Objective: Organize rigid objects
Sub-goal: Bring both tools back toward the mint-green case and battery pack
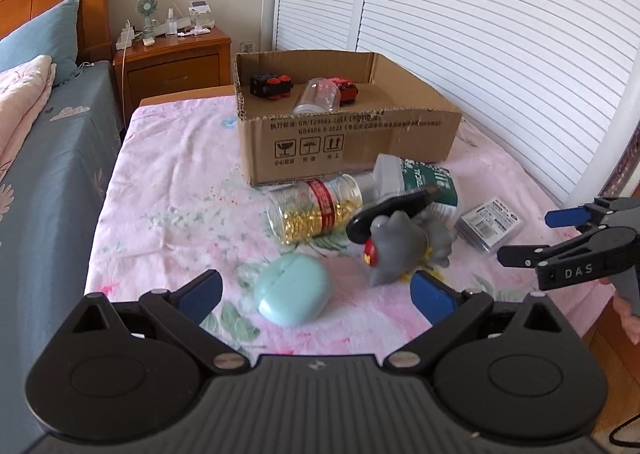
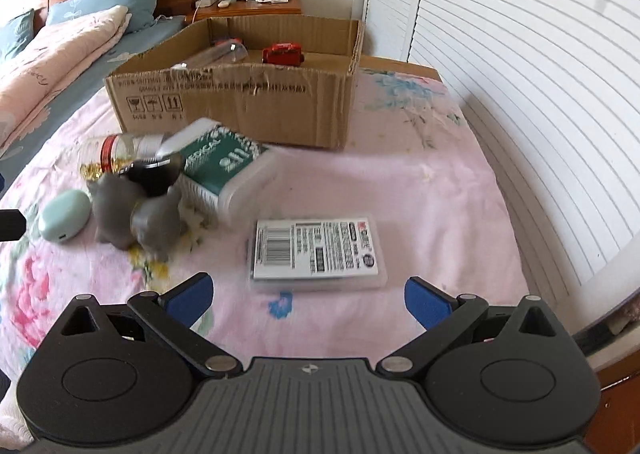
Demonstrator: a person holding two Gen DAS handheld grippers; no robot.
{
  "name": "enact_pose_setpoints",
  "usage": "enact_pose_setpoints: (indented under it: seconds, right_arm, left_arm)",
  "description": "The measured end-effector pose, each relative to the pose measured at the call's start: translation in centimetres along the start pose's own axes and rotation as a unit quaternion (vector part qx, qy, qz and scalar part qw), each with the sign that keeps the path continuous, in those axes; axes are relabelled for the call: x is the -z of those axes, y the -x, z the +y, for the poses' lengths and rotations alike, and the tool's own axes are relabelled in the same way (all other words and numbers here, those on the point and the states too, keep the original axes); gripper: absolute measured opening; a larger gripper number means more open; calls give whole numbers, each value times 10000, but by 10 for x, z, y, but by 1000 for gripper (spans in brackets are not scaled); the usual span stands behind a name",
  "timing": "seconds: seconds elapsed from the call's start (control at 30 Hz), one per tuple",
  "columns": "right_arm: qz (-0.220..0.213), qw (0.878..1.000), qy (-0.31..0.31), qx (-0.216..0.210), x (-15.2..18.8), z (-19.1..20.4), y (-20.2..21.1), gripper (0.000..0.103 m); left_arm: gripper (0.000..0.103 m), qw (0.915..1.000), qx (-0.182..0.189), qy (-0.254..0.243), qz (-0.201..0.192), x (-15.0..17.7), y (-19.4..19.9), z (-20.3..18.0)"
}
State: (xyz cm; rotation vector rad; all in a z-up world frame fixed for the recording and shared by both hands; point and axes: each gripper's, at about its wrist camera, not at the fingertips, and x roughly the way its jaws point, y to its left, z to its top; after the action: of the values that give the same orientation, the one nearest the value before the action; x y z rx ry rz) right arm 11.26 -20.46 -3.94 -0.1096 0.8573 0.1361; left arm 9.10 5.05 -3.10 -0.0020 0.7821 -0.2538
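A cardboard box (image 1: 352,149) (image 2: 240,105) stands on the pink floral cloth and holds red-and-black toys (image 1: 271,85) and a clear jar (image 1: 316,95). In front of it lie a capsule bottle (image 1: 316,209), a green-and-white box (image 1: 424,179) (image 2: 220,165), a grey toy (image 1: 396,250) (image 2: 136,213), a mint case (image 1: 294,290) (image 2: 64,219) and a flat clear case (image 1: 490,225) (image 2: 316,250). My left gripper (image 1: 316,298) is open just before the mint case. My right gripper (image 2: 308,302) is open just before the flat clear case; it also shows in the left wrist view (image 1: 528,238).
A bed with blue sheet and pink quilt (image 1: 24,101) lies to the left. A wooden nightstand (image 1: 172,57) with a small fan stands behind. White louvred doors (image 1: 500,33) run along the right. The table's right edge (image 2: 560,294) is close.
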Motion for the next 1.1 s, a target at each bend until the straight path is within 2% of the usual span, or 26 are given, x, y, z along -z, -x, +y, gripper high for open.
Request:
enact_pose_setpoints:
  seconds: [0.33,0.6,0.8,1.0,1.1]
  right_arm:
    - [-137,9997,176,91,-11,7,0,103]
    - [-40,9994,312,148,-13,9,-11,103]
    - [164,9990,283,318,-11,6,-37,103]
    - [130,9998,-170,12,-12,-10,-45,103]
    - [43,9998,-168,34,-10,-11,-46,103]
  left_arm:
    - [100,9997,-151,113,-141,5,13,3]
    - [100,9996,-153,45,-216,4,10,2]
    - [100,9999,-123,53,20,7,-12,2]
    - [100,9994,-189,111,283,10,-38,5]
    - [100,9989,-249,144,372,10,-49,7]
